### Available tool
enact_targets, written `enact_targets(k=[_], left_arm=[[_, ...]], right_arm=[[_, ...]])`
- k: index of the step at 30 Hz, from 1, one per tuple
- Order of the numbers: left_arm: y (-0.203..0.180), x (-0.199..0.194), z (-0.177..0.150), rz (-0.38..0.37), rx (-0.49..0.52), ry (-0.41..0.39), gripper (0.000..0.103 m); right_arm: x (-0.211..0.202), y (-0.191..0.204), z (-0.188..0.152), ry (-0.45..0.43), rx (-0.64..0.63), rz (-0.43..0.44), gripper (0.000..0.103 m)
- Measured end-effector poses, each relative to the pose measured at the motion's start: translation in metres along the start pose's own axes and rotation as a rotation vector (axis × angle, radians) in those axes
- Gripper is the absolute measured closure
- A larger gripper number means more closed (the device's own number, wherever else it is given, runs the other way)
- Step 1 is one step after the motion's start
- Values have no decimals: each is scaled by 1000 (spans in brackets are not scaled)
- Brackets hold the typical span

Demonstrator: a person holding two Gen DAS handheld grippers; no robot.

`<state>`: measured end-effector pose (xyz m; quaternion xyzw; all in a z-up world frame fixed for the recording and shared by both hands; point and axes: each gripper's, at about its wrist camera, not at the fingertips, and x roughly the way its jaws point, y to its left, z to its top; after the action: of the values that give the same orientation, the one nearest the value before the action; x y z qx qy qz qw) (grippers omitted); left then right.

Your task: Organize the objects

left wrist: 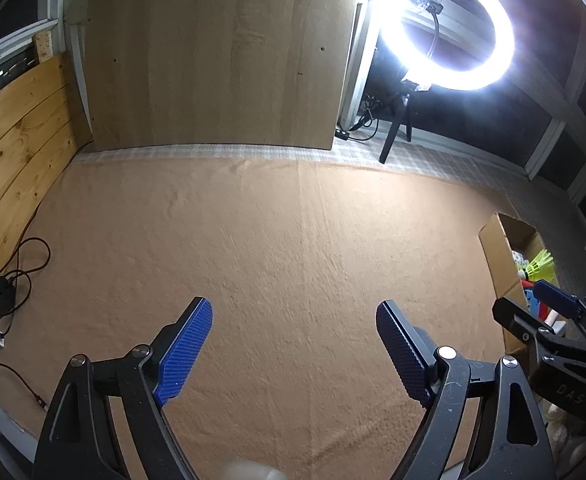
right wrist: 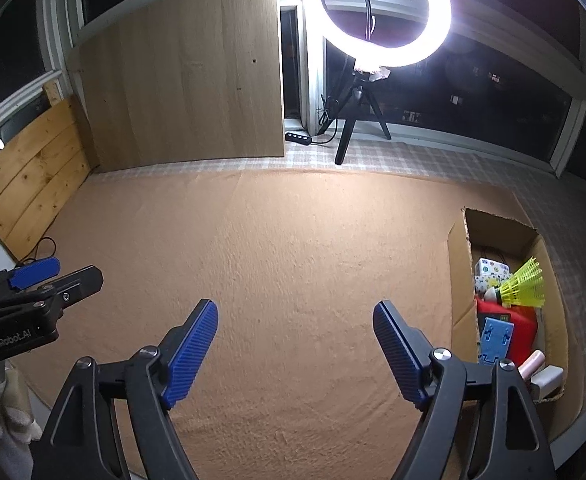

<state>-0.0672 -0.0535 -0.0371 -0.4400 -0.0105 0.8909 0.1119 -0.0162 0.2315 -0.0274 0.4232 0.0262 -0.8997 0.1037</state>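
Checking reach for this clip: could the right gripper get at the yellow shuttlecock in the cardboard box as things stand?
Probably yes. The right gripper is open and empty, the cardboard box is open-topped, and the yellow shuttlecock lies on top, uncovered.

An orange-tan cloth [right wrist: 277,256] covers the surface. An open cardboard box [right wrist: 459,280] rests on its right side, holding assorted items.

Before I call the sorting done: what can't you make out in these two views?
- Cardboard box bottom, right wrist view: buried under the shuttlecock and red item.
- Same box, left wrist view: right gripper covers most.
- Pale blur, left wrist view: cut off by bottom edge, unidentifiable.
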Motion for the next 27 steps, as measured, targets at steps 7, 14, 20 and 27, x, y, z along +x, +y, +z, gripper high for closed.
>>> enact_targets(k=[7, 14, 20, 27], left_arm=[[-6, 5, -1, -4, 26, 9, 16], [-9, 11, 0, -4, 35, 16, 16], [-11, 14, 1, -3, 28, 16, 16], [-11, 18, 4, -5, 31, 18, 16]], right_arm=[[2, -2, 0, 0, 15, -6, 26], [5, -1, 3, 2, 11, -3, 25], [8, -2, 5, 4, 9, -4, 25], [9, -4, 6, 6, 10, -5, 25]])
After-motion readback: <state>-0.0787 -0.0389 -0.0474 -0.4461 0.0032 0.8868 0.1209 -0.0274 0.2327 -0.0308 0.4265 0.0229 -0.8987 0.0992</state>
